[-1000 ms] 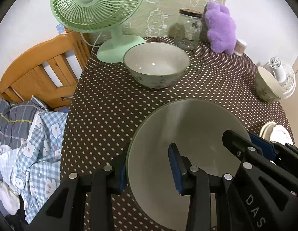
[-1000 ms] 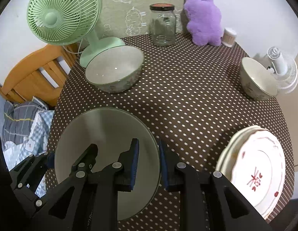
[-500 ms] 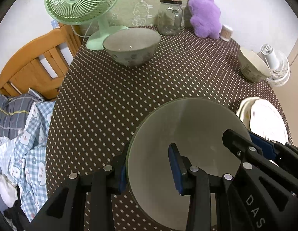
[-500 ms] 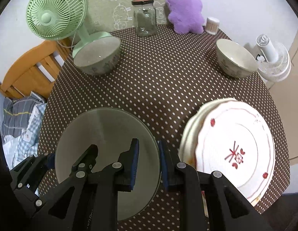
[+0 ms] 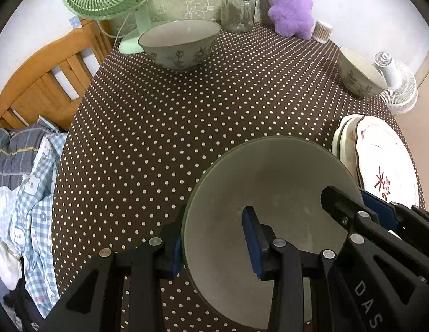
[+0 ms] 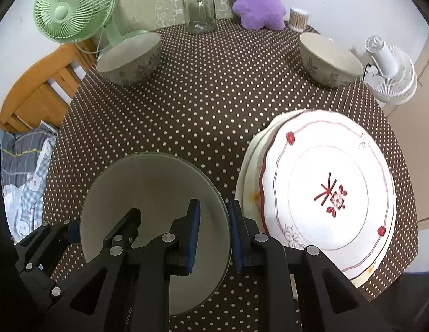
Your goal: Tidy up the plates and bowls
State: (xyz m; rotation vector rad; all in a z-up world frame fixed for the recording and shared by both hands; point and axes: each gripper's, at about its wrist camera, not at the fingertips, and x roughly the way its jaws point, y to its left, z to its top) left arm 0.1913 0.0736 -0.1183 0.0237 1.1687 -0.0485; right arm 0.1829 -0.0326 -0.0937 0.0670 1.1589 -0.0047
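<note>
Brown polka-dot cloth covers the round table (image 6: pixel 203 105), whose middle lies bare between the dishes, while its left edge drops off toward a wooden chair (image 5: pixel 45 80) and a heap of checked laundry (image 5: pixel 23 193), and its right edge runs just past a white fan (image 6: pixel 391 74) standing off the table. Along the far rim stand a green fan (image 6: pixel 73 11), a glass jar (image 6: pixel 199 7), a purple plush toy (image 6: pixel 257 0) and a small tub of cotton swabs (image 6: pixel 297 19). Three bowls are in view: a flowered bowl (image 6: pixel 130 61) just in front of the green fan, a second flowered bowl (image 6: pixel 329 59) at the right rim, and a plain grey bowl (image 6: pixel 148 210) near the front of the table. One stack of plates (image 6: pixel 322 193) lies at the right front, its top plate white with a red motif, just beside the grey bowl. The left gripper (image 5: pixel 213 239) has its jaws closed on the grey bowl's left wall, one pad inside and one outside. The right gripper (image 6: pixel 213 239) has its jaws closed narrowly on the bowl's right rim, next to the plates.
</note>
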